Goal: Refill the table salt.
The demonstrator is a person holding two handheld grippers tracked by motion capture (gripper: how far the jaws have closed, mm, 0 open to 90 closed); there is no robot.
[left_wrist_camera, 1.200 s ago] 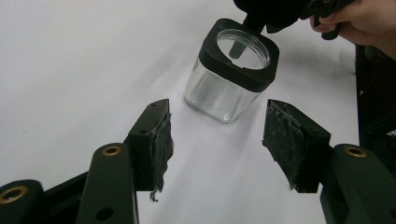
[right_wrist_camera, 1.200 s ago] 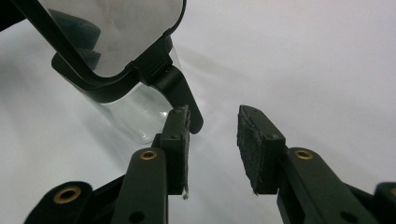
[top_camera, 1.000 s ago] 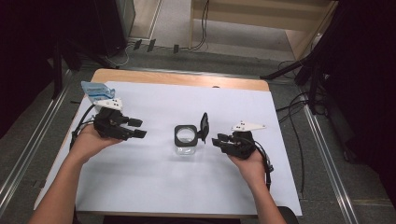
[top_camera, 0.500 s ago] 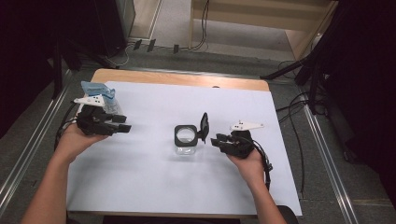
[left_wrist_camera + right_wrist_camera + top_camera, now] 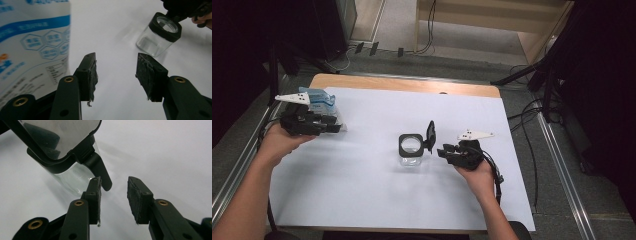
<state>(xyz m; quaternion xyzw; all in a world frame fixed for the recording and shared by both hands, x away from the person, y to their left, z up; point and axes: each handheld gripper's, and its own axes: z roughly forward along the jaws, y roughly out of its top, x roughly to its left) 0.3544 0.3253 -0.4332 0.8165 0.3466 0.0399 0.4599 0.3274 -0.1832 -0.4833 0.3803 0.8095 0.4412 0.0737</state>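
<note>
A clear square jar (image 5: 411, 152) with a black rim stands near the middle of the white-covered table (image 5: 377, 200), its hinged lid (image 5: 430, 134) flipped up on the side facing the right hand-held gripper (image 5: 443, 151). A blue-and-white printed pouch (image 5: 323, 101) stands at the table's far left corner, just beside the left hand-held gripper (image 5: 334, 125).

The jar looks rigid and fairly light, empty as far as can be seen, with smooth walls that would likely slip under the pads; it may crack if knocked over. The black rim or the lid's latch tab (image 5: 101, 172) seems the surer place to take hold. The pouch looks soft and crinkly, probably light, and likely to buckle if squeezed in the middle, so a pinch near its top edge or seam would suit it best (its contents cannot be made out).

The left hand-held gripper's jaws have just been closing, yet in the left gripper view they stand apart with only bare table between them; the pouch (image 5: 32, 42) lies off to one side, untouched. The right hand-held gripper is released too, its jaws parted just beside the latch tab, one pad (image 5: 96, 195) near it, gripping nothing.

Counted: one jar, one lid, one pouch, two hand-held grippers
</note>
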